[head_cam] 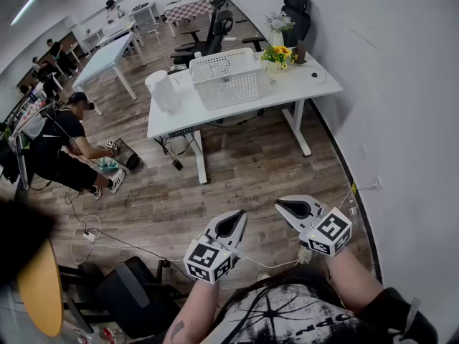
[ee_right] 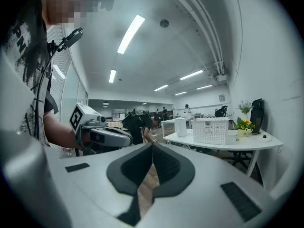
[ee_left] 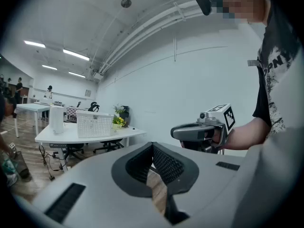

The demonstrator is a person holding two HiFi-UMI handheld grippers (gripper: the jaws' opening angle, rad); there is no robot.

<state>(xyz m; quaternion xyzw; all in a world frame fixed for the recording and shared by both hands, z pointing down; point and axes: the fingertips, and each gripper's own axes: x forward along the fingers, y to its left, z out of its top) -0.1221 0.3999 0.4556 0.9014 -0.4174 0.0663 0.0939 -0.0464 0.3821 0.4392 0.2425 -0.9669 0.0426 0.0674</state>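
Observation:
In the head view my left gripper (head_cam: 239, 218) and right gripper (head_cam: 282, 206) hang side by side above the wooden floor, well short of the white table (head_cam: 315, 84). Both are shut, with nothing between their jaws. The left gripper view shows its jaws (ee_left: 152, 144) meeting at the tips, with the right gripper (ee_left: 174, 132) beside them. In the right gripper view the jaws (ee_right: 152, 143) are likewise closed and the left gripper (ee_right: 129, 137) shows at the left. A white mesh basket (head_cam: 228, 77), a pot of yellow flowers (head_cam: 278, 54) and a white cylinder (head_cam: 163, 92) stand on the table.
A person (head_cam: 64, 149) crouches on the floor at the left near a cable (head_cam: 93, 235). Office chairs (head_cam: 215, 31) stand behind the table. A black chair (head_cam: 129, 292) and an orange round tabletop (head_cam: 39, 289) are at the lower left. A white wall (head_cam: 401, 84) runs along the right.

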